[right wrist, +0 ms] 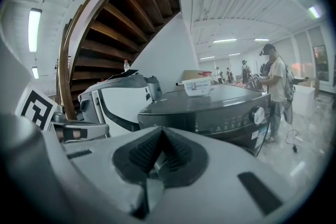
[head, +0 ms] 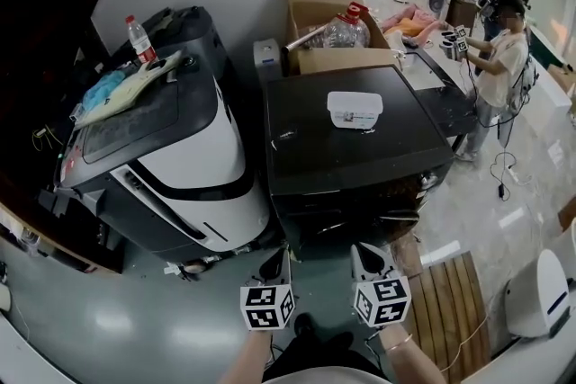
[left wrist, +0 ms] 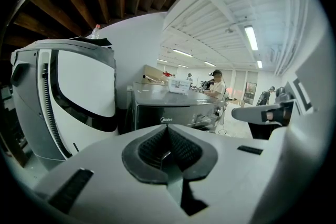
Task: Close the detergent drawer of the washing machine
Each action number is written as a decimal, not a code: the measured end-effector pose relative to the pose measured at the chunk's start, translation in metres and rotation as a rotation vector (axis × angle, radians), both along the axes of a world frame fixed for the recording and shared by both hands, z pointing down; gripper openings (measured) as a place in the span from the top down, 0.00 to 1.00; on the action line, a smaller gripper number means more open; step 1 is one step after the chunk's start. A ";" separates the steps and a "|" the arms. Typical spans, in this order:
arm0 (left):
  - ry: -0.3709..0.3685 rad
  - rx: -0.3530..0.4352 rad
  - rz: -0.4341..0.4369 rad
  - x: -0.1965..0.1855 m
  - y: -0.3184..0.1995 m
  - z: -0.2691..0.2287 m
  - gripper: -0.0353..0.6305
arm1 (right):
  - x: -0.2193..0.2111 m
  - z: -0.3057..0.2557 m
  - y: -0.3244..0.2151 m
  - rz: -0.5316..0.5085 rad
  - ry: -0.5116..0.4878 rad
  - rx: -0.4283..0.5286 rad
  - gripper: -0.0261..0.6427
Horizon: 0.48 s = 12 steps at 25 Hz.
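Room: glossy floor below a stair, with people working far off.
Washing machine [head: 306,148]: one, dark, straight ahead of me; one white box [head: 355,109] sits on its top and one knob [right wrist: 257,114] on its front.
Drawer: on that front panel; I can't tell whether it sticks out.
Grippers: two, the left gripper [head: 275,258] and right gripper [head: 363,252], both pressed together, empty, near the front without touching it.
Risk: I judge a blind push could strike the knob, and a skewed one could jam the drawer.

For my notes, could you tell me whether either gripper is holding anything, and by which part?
Nothing is held. The left gripper and the right gripper each have their jaws closed together on nothing.
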<state>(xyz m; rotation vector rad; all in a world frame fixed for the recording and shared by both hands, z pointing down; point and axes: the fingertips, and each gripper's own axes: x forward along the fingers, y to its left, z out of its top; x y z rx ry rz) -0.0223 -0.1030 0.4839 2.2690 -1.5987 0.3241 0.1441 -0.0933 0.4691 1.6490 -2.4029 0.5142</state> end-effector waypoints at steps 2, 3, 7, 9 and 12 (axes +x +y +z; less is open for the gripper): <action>0.002 0.002 0.002 -0.001 0.003 -0.002 0.96 | 0.001 -0.002 0.003 0.005 -0.005 0.003 0.96; 0.004 0.003 0.002 -0.001 0.005 -0.002 0.96 | 0.002 -0.002 0.004 0.007 -0.006 0.004 0.96; 0.015 0.009 0.004 0.000 0.006 -0.004 0.96 | 0.007 -0.004 0.008 0.015 0.000 0.002 0.96; 0.020 0.012 0.005 0.000 0.005 -0.006 0.96 | 0.007 -0.004 0.009 0.017 -0.001 0.002 0.96; 0.024 0.018 0.006 0.000 0.003 -0.009 0.96 | 0.005 -0.003 0.010 0.010 0.002 -0.005 0.96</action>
